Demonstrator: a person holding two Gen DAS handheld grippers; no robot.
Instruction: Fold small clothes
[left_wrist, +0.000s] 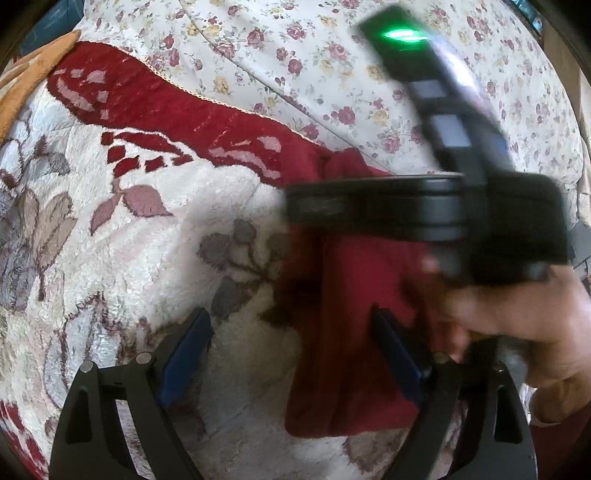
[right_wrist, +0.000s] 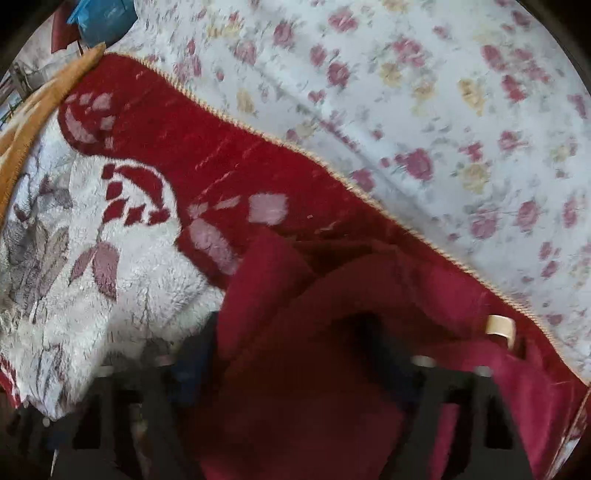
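A small dark red garment lies on a fluffy white and red blanket. My left gripper is open just above it; its left finger is over the blanket and its right finger over the garment's left part. In the left wrist view, the right gripper's black body is held by a hand over the garment, blurred. In the right wrist view the garment is bunched between and over my right gripper's fingers, which stand apart; the view is blurred and the grip is unclear. A cream tag shows on it.
A white floral sheet covers the bed beyond the blanket's red border. An orange cloth lies at the far left. A blue object sits at the top left corner.
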